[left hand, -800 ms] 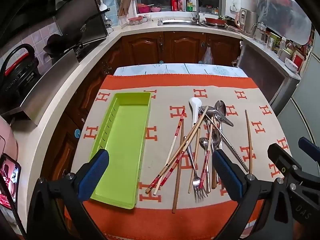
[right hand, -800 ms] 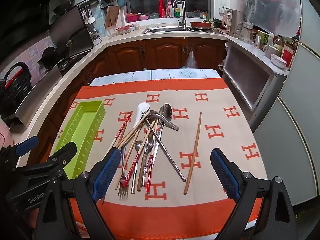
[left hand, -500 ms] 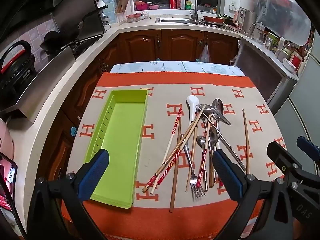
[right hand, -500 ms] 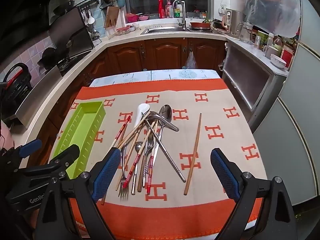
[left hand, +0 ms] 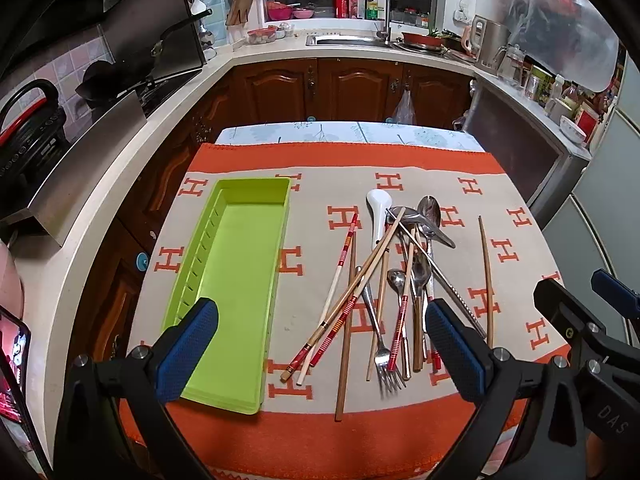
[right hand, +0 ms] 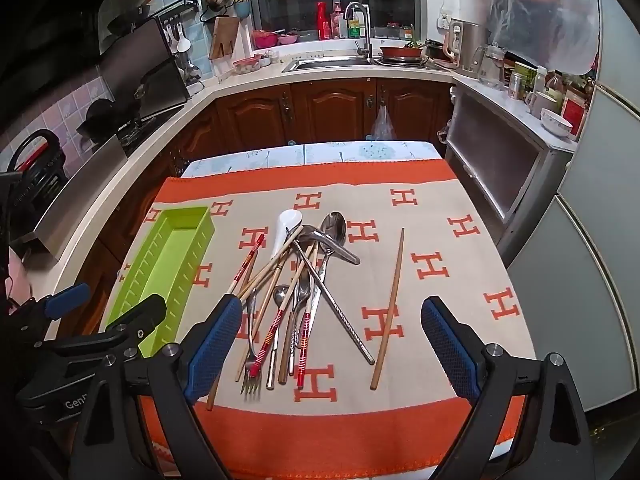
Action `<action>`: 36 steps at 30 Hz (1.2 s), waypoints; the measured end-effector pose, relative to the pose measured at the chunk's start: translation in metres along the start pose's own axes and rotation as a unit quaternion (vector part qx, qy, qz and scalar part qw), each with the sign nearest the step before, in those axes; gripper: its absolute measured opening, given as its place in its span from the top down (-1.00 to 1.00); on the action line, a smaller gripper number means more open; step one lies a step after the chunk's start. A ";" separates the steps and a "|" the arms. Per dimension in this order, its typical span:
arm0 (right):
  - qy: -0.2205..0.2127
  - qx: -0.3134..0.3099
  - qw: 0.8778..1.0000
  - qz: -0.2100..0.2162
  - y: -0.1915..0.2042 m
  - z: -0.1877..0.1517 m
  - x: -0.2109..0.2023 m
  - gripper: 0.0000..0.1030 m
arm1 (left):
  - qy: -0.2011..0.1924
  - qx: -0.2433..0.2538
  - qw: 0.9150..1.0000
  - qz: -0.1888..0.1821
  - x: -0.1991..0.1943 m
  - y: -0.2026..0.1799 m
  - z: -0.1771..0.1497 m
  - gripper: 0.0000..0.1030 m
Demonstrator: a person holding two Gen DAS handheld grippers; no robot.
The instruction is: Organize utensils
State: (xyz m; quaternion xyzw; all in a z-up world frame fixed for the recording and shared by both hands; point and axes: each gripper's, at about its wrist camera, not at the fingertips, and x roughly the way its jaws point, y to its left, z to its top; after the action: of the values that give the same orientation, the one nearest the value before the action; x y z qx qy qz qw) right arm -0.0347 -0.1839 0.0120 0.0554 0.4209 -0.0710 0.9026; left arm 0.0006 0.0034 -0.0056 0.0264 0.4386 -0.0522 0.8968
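Both tools gape empty: left tool [left hand: 320,344] hangs between tray [left hand: 236,272] and utensils [left hand: 392,280]; right tool [right hand: 332,344] hangs over the utensils' near ends

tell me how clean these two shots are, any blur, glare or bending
Left wrist view: strong fisheye bending curves the counter and darkens the corners; the fork tines look slightly smeared. Right wrist view: same barrel distortion, sharper utensil pile, bright sheen on the metal spoon, and the plastic sheet at upper right is hazy with glare.
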 end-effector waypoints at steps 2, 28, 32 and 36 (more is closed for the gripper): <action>-0.004 0.000 1.000 -0.001 0.001 -0.002 -0.005 -0.80 | -0.002 -0.001 1.000 -0.004 -0.003 0.000 0.001 -0.98; -0.012 -0.025 1.000 -0.004 0.013 -0.008 -0.056 -0.80 | 0.002 -0.016 0.999 -0.039 -0.018 0.000 0.005 -0.82; -0.019 -0.029 0.999 -0.003 0.013 -0.006 -0.064 -0.80 | -0.006 -0.014 0.999 -0.029 -0.023 -0.001 0.009 -0.82; -0.021 -0.031 0.999 0.004 0.013 0.000 -0.067 -0.77 | -0.005 -0.017 0.999 -0.031 -0.022 0.001 0.015 -0.82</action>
State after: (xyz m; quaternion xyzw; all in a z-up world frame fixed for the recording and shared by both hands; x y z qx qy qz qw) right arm -0.0755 -0.1655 0.0640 0.0272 0.4034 -0.0558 0.9129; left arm -0.0013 0.0047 0.0211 -0.0025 0.4356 -0.0723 0.8972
